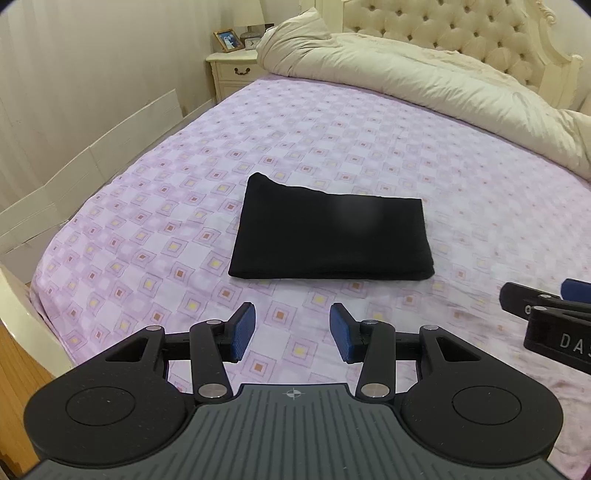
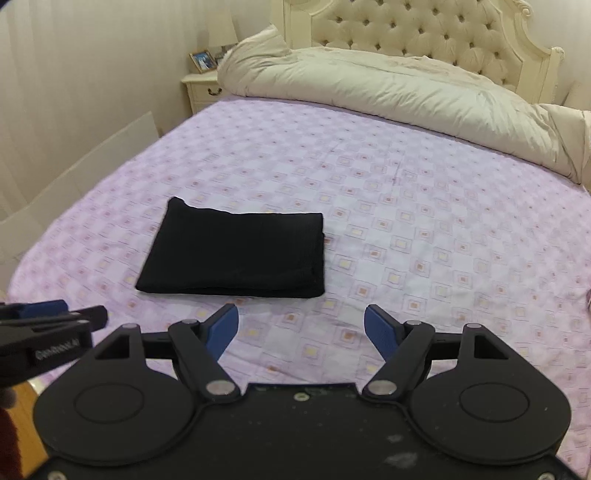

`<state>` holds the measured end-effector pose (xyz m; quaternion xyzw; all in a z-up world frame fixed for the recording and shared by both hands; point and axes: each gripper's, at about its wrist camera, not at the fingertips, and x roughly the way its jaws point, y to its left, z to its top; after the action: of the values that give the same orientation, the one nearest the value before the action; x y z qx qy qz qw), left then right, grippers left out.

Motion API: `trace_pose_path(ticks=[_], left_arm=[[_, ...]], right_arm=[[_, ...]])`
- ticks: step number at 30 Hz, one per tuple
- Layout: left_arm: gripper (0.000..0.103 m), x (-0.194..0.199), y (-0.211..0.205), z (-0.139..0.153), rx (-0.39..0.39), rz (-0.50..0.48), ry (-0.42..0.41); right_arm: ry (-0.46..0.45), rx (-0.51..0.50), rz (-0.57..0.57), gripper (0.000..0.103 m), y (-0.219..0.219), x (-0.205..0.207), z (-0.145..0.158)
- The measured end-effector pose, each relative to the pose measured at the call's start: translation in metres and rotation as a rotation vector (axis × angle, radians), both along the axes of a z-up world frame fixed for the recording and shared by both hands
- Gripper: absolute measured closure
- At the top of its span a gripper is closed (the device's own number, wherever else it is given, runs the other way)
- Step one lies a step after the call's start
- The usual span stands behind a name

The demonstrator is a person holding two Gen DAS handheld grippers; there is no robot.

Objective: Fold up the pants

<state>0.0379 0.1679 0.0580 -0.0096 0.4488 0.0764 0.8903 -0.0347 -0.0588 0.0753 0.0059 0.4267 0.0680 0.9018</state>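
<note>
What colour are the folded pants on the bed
Black; the pants show best in the left wrist view, on the lilac checked sheet.

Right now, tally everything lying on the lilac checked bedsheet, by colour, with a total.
Black: 1, the folded black pants
Cream: 1, the bunched cream duvet by the tufted headboard
Total: 2

The left gripper and right gripper are empty, above the sheet.

Tufted headboard (image 2: 424,33) – cream nightstand (image 1: 234,74), striped wall (image 1: 92,55).

Soft even light, perhaps slight blur — fisheye-bent edges
</note>
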Motion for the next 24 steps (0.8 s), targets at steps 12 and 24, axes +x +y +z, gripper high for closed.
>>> trace_pose_path(ticks=[12, 24], left_arm=[[0.060, -0.012, -0.007, 0.009, 0.002, -0.006, -0.015], [0.060, -0.014, -0.009, 0.011, 0.004, -0.015, -0.018]], right_arm=[[-0.004, 0.032, 0.023, 0.024, -0.006, -0.009, 0.004], [-0.010, 0.045, 0.016, 0.023, -0.004, -0.010, 0.005]])
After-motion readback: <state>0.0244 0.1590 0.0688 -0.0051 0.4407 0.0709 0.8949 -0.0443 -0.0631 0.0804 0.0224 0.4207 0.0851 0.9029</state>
